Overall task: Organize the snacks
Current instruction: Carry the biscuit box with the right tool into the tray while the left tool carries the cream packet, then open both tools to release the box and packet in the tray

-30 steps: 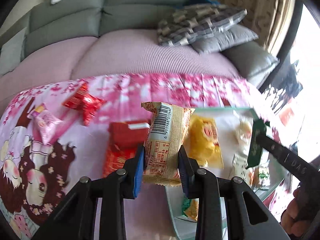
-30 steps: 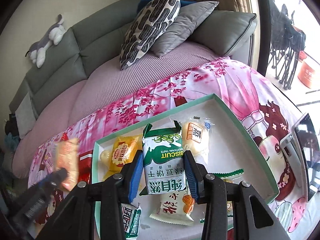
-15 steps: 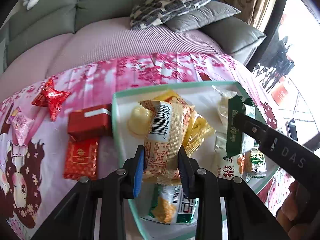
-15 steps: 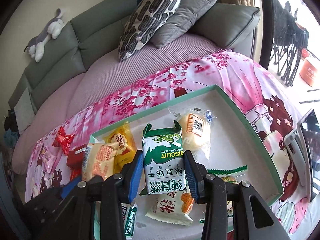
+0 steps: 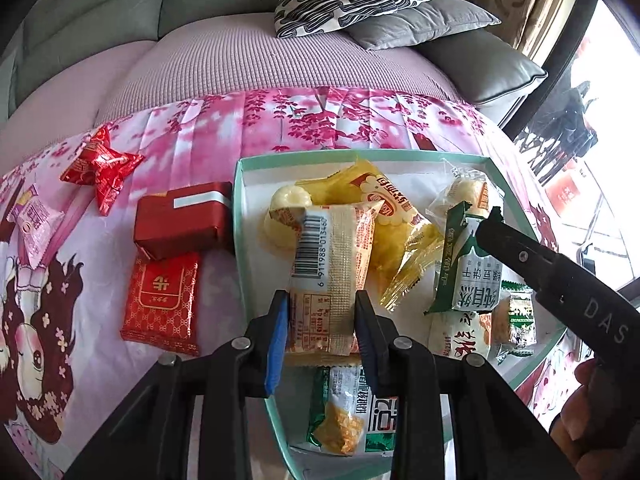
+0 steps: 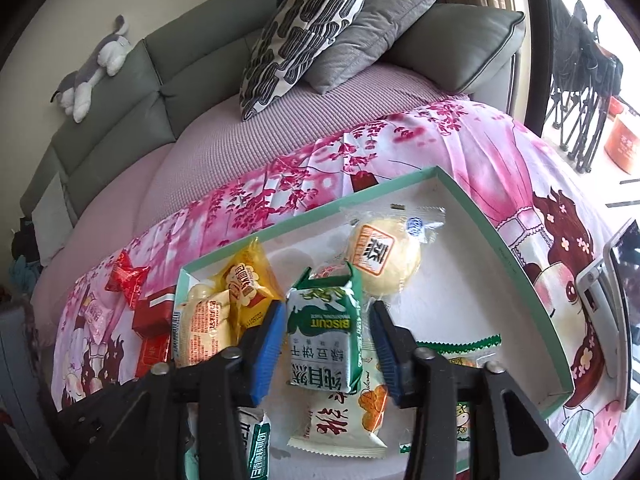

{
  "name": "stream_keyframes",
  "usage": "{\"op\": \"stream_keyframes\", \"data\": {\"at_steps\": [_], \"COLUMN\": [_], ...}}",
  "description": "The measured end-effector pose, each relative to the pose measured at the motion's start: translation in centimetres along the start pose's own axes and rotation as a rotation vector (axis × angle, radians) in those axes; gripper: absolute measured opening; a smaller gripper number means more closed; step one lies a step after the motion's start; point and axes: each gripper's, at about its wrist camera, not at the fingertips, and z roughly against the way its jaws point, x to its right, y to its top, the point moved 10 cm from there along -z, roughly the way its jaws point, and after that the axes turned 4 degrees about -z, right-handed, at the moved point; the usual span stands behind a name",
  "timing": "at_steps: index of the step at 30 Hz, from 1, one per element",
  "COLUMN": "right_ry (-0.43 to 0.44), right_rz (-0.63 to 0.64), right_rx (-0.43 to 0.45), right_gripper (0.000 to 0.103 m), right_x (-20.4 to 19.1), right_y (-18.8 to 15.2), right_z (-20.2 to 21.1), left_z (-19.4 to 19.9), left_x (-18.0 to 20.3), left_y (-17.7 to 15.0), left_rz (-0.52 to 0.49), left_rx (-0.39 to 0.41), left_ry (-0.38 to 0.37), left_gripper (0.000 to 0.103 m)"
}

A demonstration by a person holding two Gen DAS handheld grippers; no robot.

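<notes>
A green-rimmed white tray (image 5: 240, 208) (image 6: 320, 216) lies on the pink printed cloth and holds several snack packets. My left gripper (image 5: 320, 308) is shut on a beige snack packet (image 5: 332, 264) with a barcode. It holds that packet over the tray's left part, above a yellow packet (image 5: 384, 216). My right gripper (image 6: 326, 336) is over the middle of the tray and its jaws are opening. The green biscuit packet (image 6: 324, 340) (image 5: 468, 276) stands between its blue pads (image 6: 272, 336), with small gaps on both sides. It rests on other packets.
Left of the tray lie a red box (image 5: 184, 220), a flat red packet (image 5: 160, 300), a red star-shaped packet (image 5: 100, 164) and a pink packet (image 5: 34, 220). A wrapped round bun (image 6: 384, 256) sits at the tray's back. A phone (image 6: 616, 300) lies to the right; sofa cushions are behind.
My left gripper carried the beige packet from over the cloth to over the tray and lower. The right gripper's pads have parted from the green biscuit packet.
</notes>
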Motion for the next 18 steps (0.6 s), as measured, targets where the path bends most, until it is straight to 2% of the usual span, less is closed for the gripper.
{"op": "stream_keyframes", "data": {"at_steps": [1, 3, 5, 8, 11, 12, 15, 17, 18], "right_ry": [0.000, -0.001, 0.000, -0.005, 0.000, 0.001, 0.007, 0.009, 0.010], "right_rz": [0.002, 0.008, 0.015, 0.029, 0.042, 0.045, 0.057, 0.067, 0.072], "right_rx": [0.000, 0.001, 0.001, -0.001, 0.000, 0.001, 0.002, 0.005, 0.006], "right_gripper": [0.057, 0.062, 0.068, 0.078, 0.084, 0.089, 0.100, 0.102, 0.103], "right_x": [0.0, -0.1, -0.3, -0.5, -0.8, -0.9, -1.4, -1.6, -1.7], "right_y": [0.0, 0.0, 0.0, -0.1, -0.2, -0.2, -0.3, -0.4, -0.4], "right_z": [0.0, 0.1, 0.1, 0.1, 0.0, 0.0, 0.0, -0.1, -0.1], "left_z": [0.2, 0.8, 1.4, 2.0, 2.3, 2.3, 2.1, 2.0, 1.9], "left_x": [0.0, 0.0, -0.3, -1.5, -3.0, -3.6, -5.0, -6.0, -6.5], "left_y": [0.1, 0.3, 0.4, 0.5, 0.3, 0.2, 0.0, -0.3, -0.5], "left_rz": [-0.001, 0.005, 0.011, 0.027, 0.061, 0.077, 0.115, 0.142, 0.159], "left_rx": [0.002, 0.010, 0.012, 0.009, 0.001, 0.000, -0.009, -0.018, -0.022], "left_ry": [-0.003, -0.012, 0.003, 0.058, 0.094, 0.102, 0.128, 0.152, 0.164], "left_gripper": [0.037, 0.056, 0.063, 0.063, 0.070, 0.075, 0.077, 0.080, 0.085]}}
